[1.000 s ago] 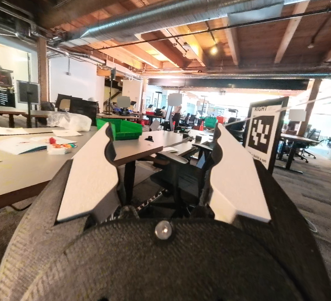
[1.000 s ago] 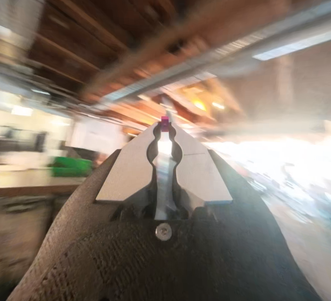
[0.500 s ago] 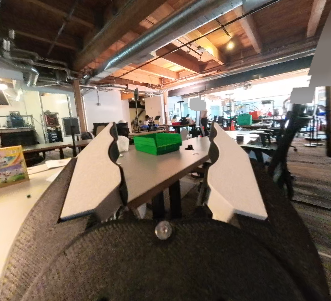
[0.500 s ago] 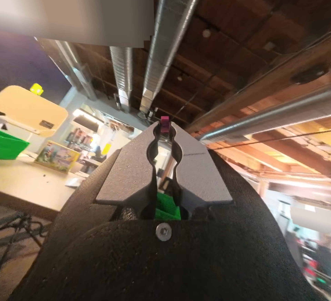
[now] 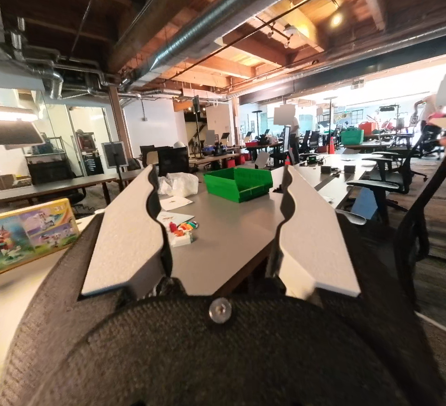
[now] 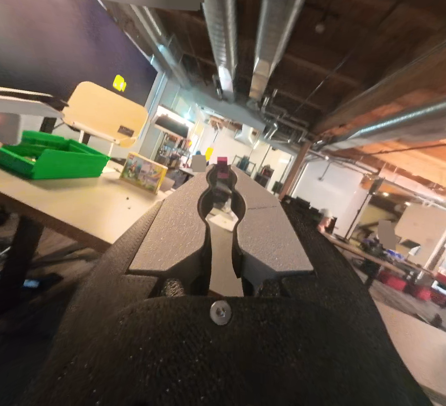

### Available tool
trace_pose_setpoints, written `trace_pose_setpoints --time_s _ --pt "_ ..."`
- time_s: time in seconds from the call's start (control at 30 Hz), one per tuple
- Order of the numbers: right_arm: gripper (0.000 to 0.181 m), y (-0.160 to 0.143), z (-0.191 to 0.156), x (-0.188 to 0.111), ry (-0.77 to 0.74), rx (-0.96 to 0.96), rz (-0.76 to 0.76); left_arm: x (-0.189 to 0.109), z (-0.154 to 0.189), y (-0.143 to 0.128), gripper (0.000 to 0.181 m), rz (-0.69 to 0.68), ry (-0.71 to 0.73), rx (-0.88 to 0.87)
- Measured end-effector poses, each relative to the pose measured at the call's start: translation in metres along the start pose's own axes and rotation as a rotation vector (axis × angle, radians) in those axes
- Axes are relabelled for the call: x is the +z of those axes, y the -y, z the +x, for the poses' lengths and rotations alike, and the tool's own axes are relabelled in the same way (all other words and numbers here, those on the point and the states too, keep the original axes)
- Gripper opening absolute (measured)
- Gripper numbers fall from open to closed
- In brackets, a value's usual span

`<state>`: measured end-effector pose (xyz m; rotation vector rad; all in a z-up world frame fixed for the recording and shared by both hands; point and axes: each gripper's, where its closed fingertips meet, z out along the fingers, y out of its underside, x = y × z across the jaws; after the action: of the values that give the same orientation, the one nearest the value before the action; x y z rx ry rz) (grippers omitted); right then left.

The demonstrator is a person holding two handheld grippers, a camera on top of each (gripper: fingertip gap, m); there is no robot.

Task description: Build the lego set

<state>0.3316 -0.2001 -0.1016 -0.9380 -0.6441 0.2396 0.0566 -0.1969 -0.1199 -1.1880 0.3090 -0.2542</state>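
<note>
Left tongs [image 5: 218, 197] now toward lego pieces [image 5: 182, 229]; right tongs [image 6: 221, 168] pinching magenta brick [image 6: 221, 163]

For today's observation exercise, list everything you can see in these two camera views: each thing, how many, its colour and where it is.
Table: one, grey, ahead of left gripper.
Bin: one, green, far end of table.
Box: one, yellow picture box, table's left side.
Bricks: small pile, mixed colours, mid-table.
Sheets: two, white, behind the bricks.
Bag: one, clear plastic, left of bin.
Chairs: several, black, right of table.
Brick: one, magenta, in right gripper's tips.
Left gripper: open, empty.
Right gripper: shut on brick.
</note>
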Motion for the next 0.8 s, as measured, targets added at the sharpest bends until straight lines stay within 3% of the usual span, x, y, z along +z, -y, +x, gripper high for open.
trace_pose_setpoints --time_s 0.13,0.27,0.4,0.5,0.6,0.67,0.8 --pt "0.006 -0.024 0.003 0.014 0.007 -0.034 -0.033 0.012 -0.021 -0.008 0.096 0.035 0.018 0.109" --pt "0.006 -0.082 0.018 0.063 0.044 -0.073 -0.038 0.068 -0.050 -0.038 0.096 0.051 -0.028 0.215" --pt "0.006 -0.137 0.036 0.114 0.057 -0.069 -0.051 0.133 -0.058 -0.042 0.100 0.147 -0.271 0.080" --pt "0.006 -0.138 0.047 0.131 0.051 -0.097 -0.044 0.163 -0.075 -0.036 0.110 0.109 -0.325 -0.008" --pt "0.006 -0.116 0.059 0.128 0.014 -0.134 -0.038 0.154 -0.086 -0.017 0.110 0.114 -0.309 -0.052" --pt "0.006 -0.101 0.067 0.123 -0.014 -0.048 -0.018 0.138 -0.090 -0.012 0.112 0.082 -0.281 -0.071" --pt "0.006 -0.085 0.066 0.119 -0.019 0.131 0.005 0.103 -0.091 0.003 0.114 0.160 -0.313 -0.270"
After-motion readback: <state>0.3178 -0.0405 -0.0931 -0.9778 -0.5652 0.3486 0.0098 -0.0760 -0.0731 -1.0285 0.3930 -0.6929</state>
